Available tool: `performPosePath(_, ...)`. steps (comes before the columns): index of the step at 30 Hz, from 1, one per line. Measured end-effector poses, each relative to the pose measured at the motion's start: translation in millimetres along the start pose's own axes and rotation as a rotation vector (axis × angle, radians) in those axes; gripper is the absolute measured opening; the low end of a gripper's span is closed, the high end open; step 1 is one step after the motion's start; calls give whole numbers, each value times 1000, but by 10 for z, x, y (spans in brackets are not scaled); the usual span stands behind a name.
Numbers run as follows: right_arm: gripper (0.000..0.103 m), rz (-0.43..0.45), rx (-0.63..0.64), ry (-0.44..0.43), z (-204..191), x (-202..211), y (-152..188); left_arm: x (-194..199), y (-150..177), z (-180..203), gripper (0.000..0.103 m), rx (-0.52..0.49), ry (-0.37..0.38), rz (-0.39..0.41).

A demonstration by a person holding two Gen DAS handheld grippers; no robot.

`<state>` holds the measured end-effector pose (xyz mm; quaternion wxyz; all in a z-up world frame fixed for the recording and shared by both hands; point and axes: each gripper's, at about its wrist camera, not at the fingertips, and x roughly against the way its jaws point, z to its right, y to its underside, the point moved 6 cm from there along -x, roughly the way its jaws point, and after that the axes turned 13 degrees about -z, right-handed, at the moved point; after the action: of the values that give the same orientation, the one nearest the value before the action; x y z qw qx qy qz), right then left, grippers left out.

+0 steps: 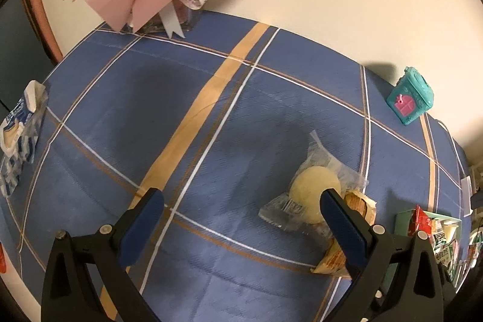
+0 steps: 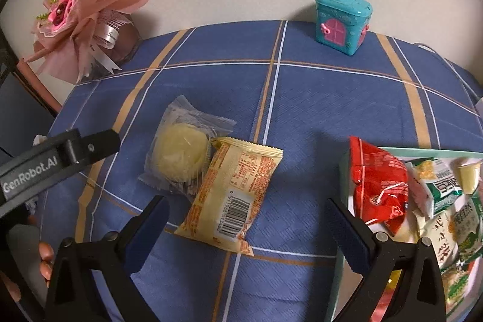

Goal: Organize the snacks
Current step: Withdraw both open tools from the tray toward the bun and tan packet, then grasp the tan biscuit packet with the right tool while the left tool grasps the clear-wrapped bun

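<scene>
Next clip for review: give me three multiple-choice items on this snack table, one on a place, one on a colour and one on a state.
1. Where is the teal toy house box?
A. at the table's far edge by the wall
B. inside the snack box
C. on the bouquet

2. What colour is the puffed snack bag at the near end of the pale green cardboard box?
A. blue
B. red
C. black

3. How is the right hand-held gripper?
A. shut on a packet
B. holding the round pastry
C. open, holding nothing

Answers: 1 A, it stands on the blue checked tablecloth against the wall. 2 B, it is bright red. 3 C, its jaws are spread above the beige barcoded snack packet.
</scene>
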<state>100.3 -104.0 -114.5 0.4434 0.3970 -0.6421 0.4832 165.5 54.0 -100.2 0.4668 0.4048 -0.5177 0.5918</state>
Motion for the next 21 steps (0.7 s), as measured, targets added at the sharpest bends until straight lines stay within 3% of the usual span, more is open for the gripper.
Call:
performPosePath(14,102,-18,-28,4,23,-241,-76,-127,-60,236,103,-64,49,-3)
performPosePath(21,90,-10,-50,29,158,-214,-83,-200,-61,438,103,-120,72,-11)
